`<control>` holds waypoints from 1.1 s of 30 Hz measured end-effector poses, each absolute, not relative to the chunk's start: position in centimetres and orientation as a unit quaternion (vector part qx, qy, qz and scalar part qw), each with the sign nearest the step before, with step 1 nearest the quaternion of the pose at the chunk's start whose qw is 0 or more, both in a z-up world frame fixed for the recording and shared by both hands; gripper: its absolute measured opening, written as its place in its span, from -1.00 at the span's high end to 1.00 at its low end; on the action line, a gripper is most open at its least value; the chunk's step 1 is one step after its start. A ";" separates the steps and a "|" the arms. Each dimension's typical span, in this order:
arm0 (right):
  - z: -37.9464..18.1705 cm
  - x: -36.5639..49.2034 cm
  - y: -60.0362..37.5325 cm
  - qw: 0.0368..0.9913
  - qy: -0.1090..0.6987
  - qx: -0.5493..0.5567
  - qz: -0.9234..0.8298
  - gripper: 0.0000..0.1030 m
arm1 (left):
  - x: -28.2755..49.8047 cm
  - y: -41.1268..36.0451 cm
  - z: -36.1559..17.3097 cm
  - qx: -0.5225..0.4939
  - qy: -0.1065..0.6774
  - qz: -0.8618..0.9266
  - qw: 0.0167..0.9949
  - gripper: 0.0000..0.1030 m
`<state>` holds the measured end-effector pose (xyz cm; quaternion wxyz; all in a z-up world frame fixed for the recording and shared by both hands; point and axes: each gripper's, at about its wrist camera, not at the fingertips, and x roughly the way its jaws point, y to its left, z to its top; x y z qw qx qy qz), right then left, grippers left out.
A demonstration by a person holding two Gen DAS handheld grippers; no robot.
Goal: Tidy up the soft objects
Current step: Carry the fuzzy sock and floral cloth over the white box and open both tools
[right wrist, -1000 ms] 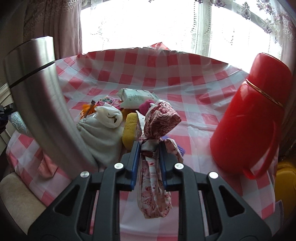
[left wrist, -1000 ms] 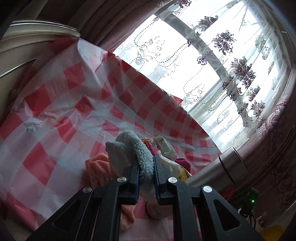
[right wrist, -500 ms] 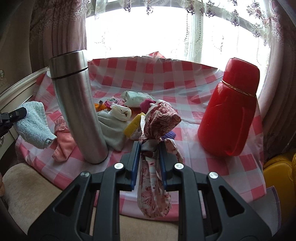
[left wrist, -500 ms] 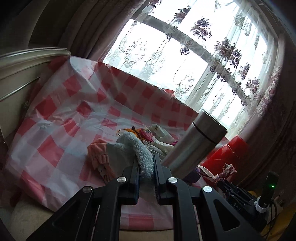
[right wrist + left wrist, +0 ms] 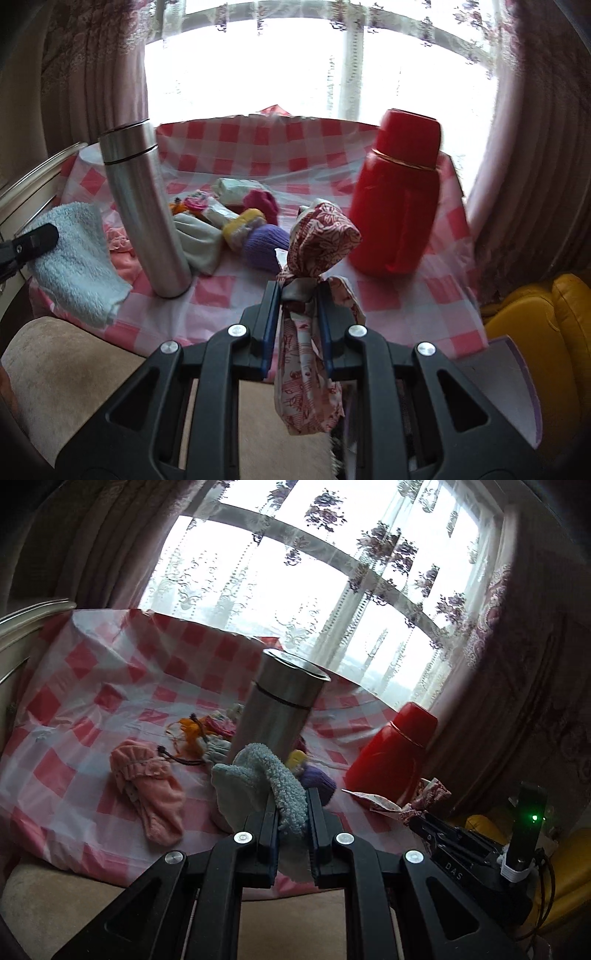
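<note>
**Two soft pieces held clear of the table, the rest heaped between the flasks**

The left gripper [image 5: 291,812] has its jaws drawn narrow on a fluffy pale-blue towel [image 5: 273,782], pinched at a folded edge so that the bulk of the cloth hangs free to one side; seen from the right wrist, the same towel [image 5: 79,254] droops over the near left corner of the checked tablecloth [image 5: 388,295]. The right gripper [image 5: 297,295] is likewise clamped tight, on the knotted neck of a red-patterned cloth pouch [image 5: 321,236]. Gripping at the neck makes sense: the puffed head stands above the pads and the loose tail dangles below, so nothing can slip through.

Both pieces are carried at the near edge of the table, apart from the heap, which reads as sorting them out one per hand (where they are meant to go is not visible). The remaining soft things lie bunched in the middle: a pink frilled item [image 5: 147,786] alone on the left, a purple knit piece [image 5: 266,243], a yellow one [image 5: 245,223], a white cloth bag [image 5: 199,243] and a magenta lump [image 5: 262,203] crowded just beside the steel flask [image 5: 144,210]. The red thermos [image 5: 399,199] stands well apart on the right. The two hard, upright bottles flank the pile, so any reach back in will probably need care not to knock the steel one, which touches the white bag
</note>
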<state>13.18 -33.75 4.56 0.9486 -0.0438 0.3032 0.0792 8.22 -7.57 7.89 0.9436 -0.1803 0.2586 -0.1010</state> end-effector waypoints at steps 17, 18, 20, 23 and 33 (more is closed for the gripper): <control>5.6 6.5 -46.5 0.943 0.330 0.006 -0.054 0.54 | 7.5 -24.3 8.0 -0.105 0.328 -0.300 0.890 0.74; 5.4 6.6 -46.8 0.941 0.333 0.009 -0.060 0.54 | 7.5 -24.9 8.0 -0.101 0.331 -0.305 0.887 0.74; 5.3 6.5 -47.3 0.938 0.338 0.014 -0.076 0.54 | 7.7 -26.4 7.8 -0.090 0.345 -0.324 0.876 0.74; 5.3 6.8 -47.4 0.934 0.348 0.017 -0.081 0.45 | 8.1 -28.1 7.3 -0.074 0.369 -0.347 0.859 0.32; 12.2 10.9 -40.5 0.968 0.250 -0.009 -0.025 -0.48 | 7.8 -20.6 11.3 -0.081 0.295 -0.206 0.929 -0.41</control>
